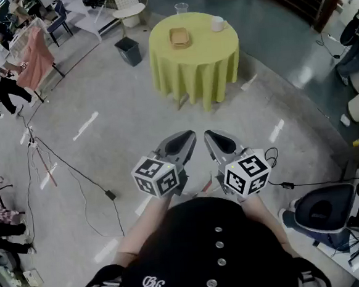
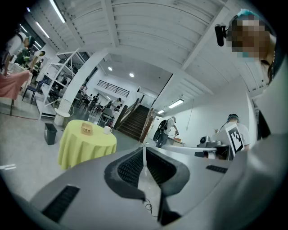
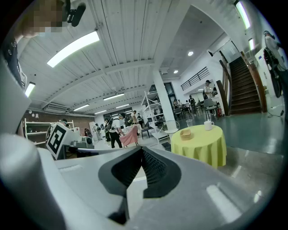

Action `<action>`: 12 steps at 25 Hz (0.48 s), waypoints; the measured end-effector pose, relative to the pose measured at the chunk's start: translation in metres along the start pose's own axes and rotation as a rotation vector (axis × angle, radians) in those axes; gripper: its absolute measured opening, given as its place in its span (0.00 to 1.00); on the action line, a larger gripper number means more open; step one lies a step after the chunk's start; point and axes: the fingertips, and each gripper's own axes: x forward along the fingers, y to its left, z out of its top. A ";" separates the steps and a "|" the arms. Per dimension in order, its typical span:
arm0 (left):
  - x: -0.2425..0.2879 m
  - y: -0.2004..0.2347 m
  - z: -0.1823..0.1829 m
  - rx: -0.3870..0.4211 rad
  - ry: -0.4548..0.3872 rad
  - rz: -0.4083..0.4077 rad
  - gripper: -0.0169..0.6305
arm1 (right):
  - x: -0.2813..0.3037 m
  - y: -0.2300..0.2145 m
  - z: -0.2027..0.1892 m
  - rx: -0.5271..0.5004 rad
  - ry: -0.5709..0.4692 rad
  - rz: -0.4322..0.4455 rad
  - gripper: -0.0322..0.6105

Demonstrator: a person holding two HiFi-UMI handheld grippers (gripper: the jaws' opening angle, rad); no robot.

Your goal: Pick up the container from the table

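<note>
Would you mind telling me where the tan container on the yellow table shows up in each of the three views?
Head view: tan container top centre, on the yellow table.
Left gripper view: tan container left of centre.
Right gripper view: tan container right of centre.
Shared landmark: the white mug beside it.

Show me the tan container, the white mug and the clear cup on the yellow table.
tan container [image 1: 180, 37], head view, middle of its top.
white mug [image 1: 218, 24], head view, its body.
clear cup [image 1: 182, 9], head view, its rim.
</note>
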 end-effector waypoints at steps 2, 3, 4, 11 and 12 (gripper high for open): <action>0.003 0.001 -0.002 0.003 0.020 -0.001 0.07 | 0.002 -0.002 0.001 -0.009 0.003 -0.004 0.05; 0.004 0.002 -0.002 0.004 0.025 -0.004 0.07 | 0.003 -0.002 0.000 -0.015 0.007 -0.004 0.05; 0.004 0.002 -0.002 0.004 0.026 -0.007 0.07 | 0.004 -0.002 -0.001 -0.022 0.013 -0.002 0.05; 0.004 0.011 0.009 -0.005 0.006 0.008 0.07 | 0.011 -0.003 0.005 -0.023 -0.003 -0.024 0.05; 0.003 0.012 0.009 -0.007 0.005 0.008 0.07 | 0.012 -0.003 0.004 -0.021 -0.005 -0.029 0.05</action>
